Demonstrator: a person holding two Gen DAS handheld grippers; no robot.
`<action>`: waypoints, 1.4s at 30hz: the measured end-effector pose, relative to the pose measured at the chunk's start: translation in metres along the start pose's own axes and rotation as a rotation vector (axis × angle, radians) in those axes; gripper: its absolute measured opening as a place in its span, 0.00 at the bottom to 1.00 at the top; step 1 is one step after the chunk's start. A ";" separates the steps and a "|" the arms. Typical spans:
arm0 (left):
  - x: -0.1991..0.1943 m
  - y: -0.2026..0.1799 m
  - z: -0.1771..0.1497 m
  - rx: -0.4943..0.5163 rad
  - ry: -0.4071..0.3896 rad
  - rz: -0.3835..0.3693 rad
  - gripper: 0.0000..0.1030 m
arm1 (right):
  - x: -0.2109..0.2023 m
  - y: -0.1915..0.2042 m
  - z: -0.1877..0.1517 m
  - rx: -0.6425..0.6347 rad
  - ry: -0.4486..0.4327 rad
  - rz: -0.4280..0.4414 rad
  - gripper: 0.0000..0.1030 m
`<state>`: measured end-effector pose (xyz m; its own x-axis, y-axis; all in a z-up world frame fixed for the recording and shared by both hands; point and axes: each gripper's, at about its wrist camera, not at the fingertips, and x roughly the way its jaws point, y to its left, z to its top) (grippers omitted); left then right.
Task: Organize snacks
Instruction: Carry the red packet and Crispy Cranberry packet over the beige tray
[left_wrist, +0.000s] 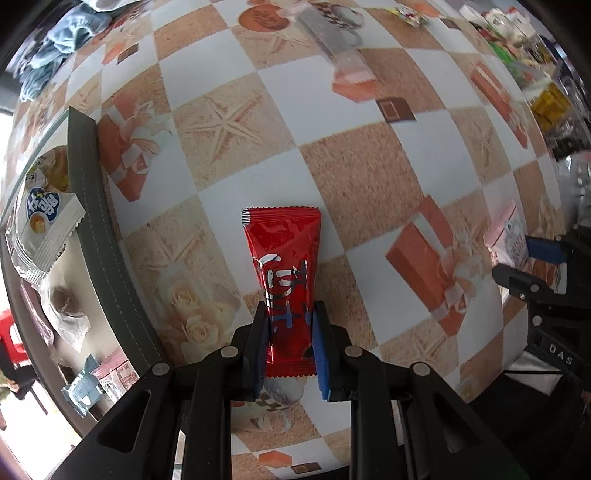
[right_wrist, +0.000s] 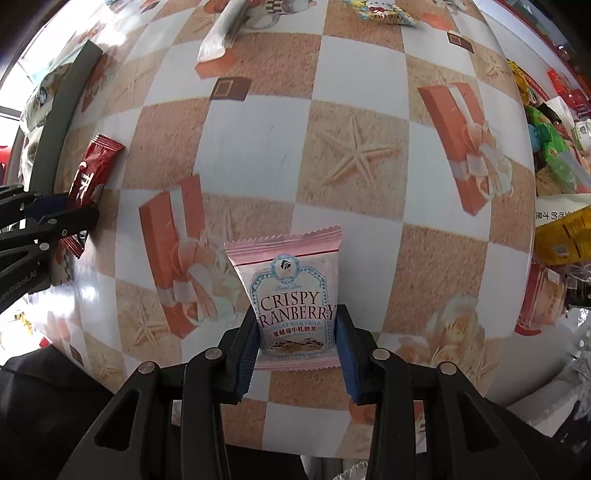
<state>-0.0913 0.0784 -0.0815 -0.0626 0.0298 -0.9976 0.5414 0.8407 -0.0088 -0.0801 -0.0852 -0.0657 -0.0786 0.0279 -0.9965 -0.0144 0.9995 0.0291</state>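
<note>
1. Left wrist view: left gripper (left_wrist: 290, 325) clamps the light, crinkly red foil snack bar (left_wrist: 284, 273) at its lower half, right of the grey fabric basket (left_wrist: 92, 206).
2. Right gripper (right_wrist: 295, 332) pinches the soft pink cranberry nougat packet (right_wrist: 291, 299) by its side edges, farther right of that basket; the slippery film needs firm pressure.

Both my wrist cams look straight down along my fingers at the checkered surface (left_wrist: 229, 92), close up. Left view sits over the red snack packet (left_wrist: 286, 273), with the right gripper (left_wrist: 532, 269) at its right edge. Right view sits over the pink cranberry packet (right_wrist: 291, 295), with the left gripper (right_wrist: 55, 214) and red packet at its left edge. Shared: gift-box and starfish squares between them.
</note>
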 end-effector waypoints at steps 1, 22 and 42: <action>0.002 -0.001 0.005 0.001 0.007 -0.002 0.23 | 0.001 0.001 -0.001 0.000 0.000 -0.002 0.39; 0.013 -0.005 0.021 0.005 0.061 0.012 0.23 | 0.007 -0.008 0.015 0.036 0.013 0.011 0.39; -0.057 0.041 -0.025 -0.155 -0.146 -0.042 0.23 | -0.042 0.050 0.040 -0.092 -0.102 0.116 0.39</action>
<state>-0.0861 0.1250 -0.0229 0.0454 -0.0764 -0.9960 0.4047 0.9130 -0.0516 -0.0381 -0.0354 -0.0254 0.0161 0.1494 -0.9886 -0.1029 0.9838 0.1470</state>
